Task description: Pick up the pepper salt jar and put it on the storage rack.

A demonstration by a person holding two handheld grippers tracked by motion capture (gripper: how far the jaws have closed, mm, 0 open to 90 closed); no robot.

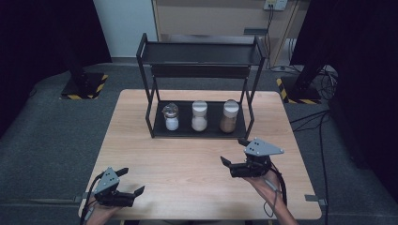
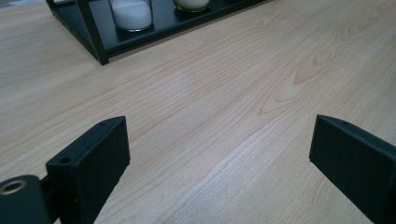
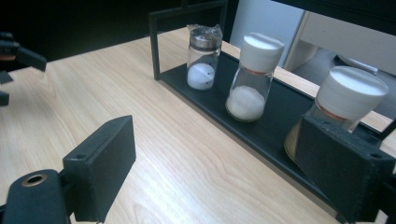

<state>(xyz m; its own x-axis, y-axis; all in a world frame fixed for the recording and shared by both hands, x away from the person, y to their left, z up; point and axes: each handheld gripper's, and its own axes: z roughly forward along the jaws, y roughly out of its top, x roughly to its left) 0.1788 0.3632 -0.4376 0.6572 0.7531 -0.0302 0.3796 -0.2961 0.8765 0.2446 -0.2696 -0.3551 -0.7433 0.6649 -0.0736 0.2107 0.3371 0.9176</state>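
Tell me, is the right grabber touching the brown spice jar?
Apart. In the high view, bare table shows between the right gripper and the brown spice jar, which stands on the rack's bottom shelf.

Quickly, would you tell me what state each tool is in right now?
Left tool: open, holding nothing.
Right tool: open, holding nothing.

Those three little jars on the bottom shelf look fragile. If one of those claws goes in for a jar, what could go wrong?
1. The three jars stand close in a row, so open jaws reaching for one might knock its neighbour over.
2. The rack has an upper shelf and side posts; the right gripper, nearest to it, could bump them going in.
3. The jars look like smooth glass and might slip.
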